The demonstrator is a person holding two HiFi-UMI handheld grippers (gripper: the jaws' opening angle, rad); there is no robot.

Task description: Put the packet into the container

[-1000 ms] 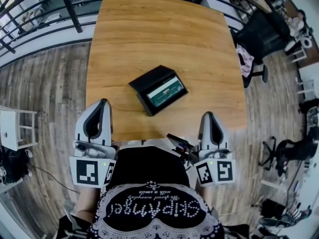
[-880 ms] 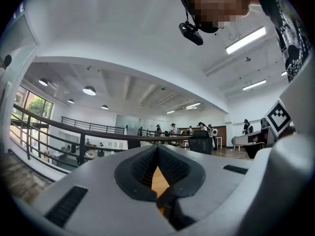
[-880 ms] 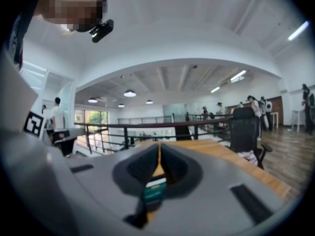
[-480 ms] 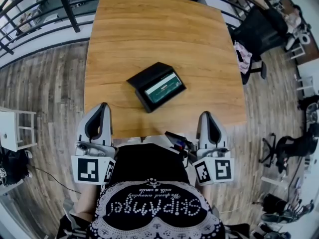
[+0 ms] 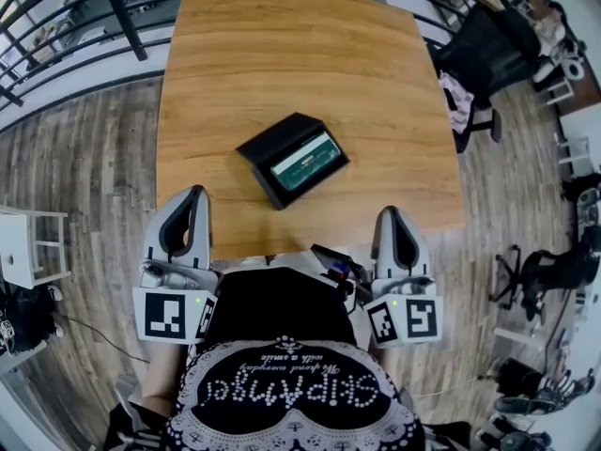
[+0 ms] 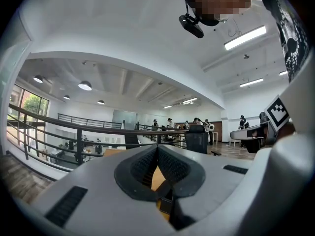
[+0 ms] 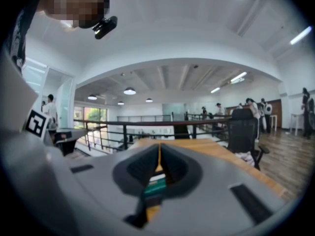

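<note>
A: Where's the packet?

B: The green-and-white flat packet (image 5: 305, 161) is lying inside the black rectangular container (image 5: 266, 146), which sits askew at mid-width on the light wooden table (image 5: 300, 54).

A: And the claws?

B: Left gripper (image 5: 191, 195): jaws pressed together, nothing between them. Right gripper (image 5: 394, 216): the same, jaws together and empty. Both are at the table's near edge, well apart from the container.
</note>
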